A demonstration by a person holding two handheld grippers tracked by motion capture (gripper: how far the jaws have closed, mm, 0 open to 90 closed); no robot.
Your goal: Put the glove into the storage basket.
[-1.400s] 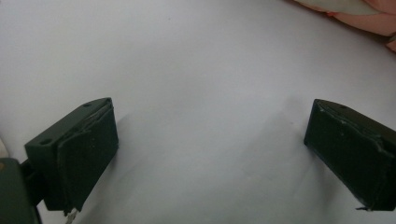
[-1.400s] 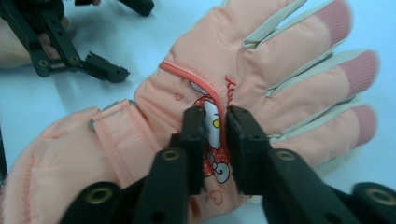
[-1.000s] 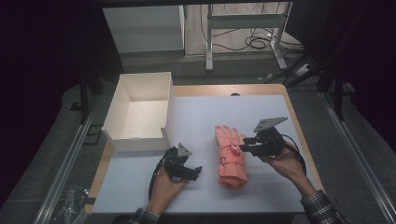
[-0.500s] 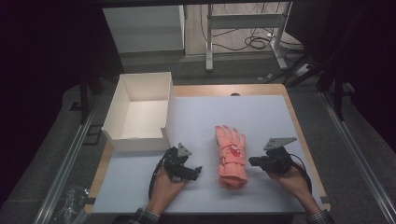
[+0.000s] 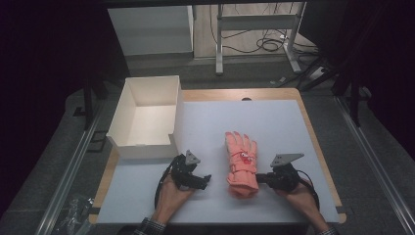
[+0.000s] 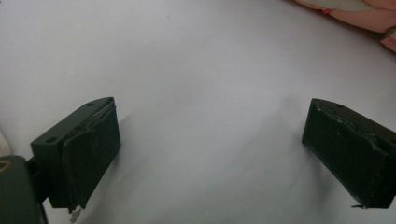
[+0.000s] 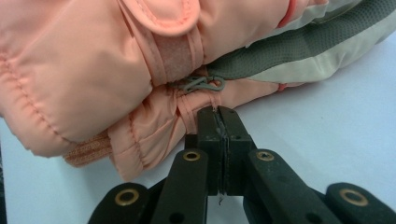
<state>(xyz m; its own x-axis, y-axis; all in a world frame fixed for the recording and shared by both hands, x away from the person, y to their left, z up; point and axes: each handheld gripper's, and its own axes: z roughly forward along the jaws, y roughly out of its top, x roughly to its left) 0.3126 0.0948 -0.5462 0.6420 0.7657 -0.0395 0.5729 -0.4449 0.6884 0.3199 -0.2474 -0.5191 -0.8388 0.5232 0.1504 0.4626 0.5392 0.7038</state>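
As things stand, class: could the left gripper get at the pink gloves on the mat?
Probably yes. The left gripper rests open beside the gloves, with bare white mat between them and nothing blocking the way.

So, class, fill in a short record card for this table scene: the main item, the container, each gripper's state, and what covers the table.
main item: pair of orange gloves, stacked, fingers pointing away from the person
container: white box, open-topped, nothing in it, far left on the table
left gripper: open, resting on the mat, apart from the gloves
right gripper: shut, tips at the gloves' cuff edge; whether it pinches fabric cannot be told
surface: white mat on a wooden table
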